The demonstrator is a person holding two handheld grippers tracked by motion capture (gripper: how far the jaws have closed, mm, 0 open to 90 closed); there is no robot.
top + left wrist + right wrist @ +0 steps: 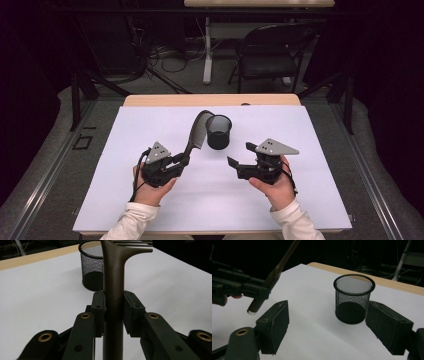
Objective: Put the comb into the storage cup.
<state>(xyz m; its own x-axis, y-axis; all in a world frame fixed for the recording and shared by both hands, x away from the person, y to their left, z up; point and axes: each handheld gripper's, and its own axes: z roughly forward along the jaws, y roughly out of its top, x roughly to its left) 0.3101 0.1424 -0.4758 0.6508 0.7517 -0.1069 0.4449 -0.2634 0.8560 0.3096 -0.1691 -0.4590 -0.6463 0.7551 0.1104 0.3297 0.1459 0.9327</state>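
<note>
The long dark brown plastic comb point(196, 131) is clamped by its round handle in the left claw point(184, 159), whose two black pads press on the handle from both sides, as the left gripper view shows point(113, 290). The comb rises from the claw and slants up and away from the person, its curved toothed end arching over toward the rim of the black wire-mesh cup point(219, 131), which stands upright on the white sheet point(150, 200) near the middle of the desk point(210, 100). In the high view the comb's tip appears to reach the cup's rim, though whether it touches cannot be told. In the right gripper view the comb point(274, 275) hangs in the air to the left, its blunt handle end poking out below the left claw point(260, 293), clear of the sheet. The right claw point(238, 156) is off to the right of the cup, apart from it and pointing toward it; its jaws stand wide apart with nothing gripped, and in its own view the cup point(353, 298) sits beyond and between the two black pads point(274, 327). A person's hand in a white sleeve holds each gripper. Behind the desk stands a dark folding chair point(272, 52) on the grey floor.
</note>
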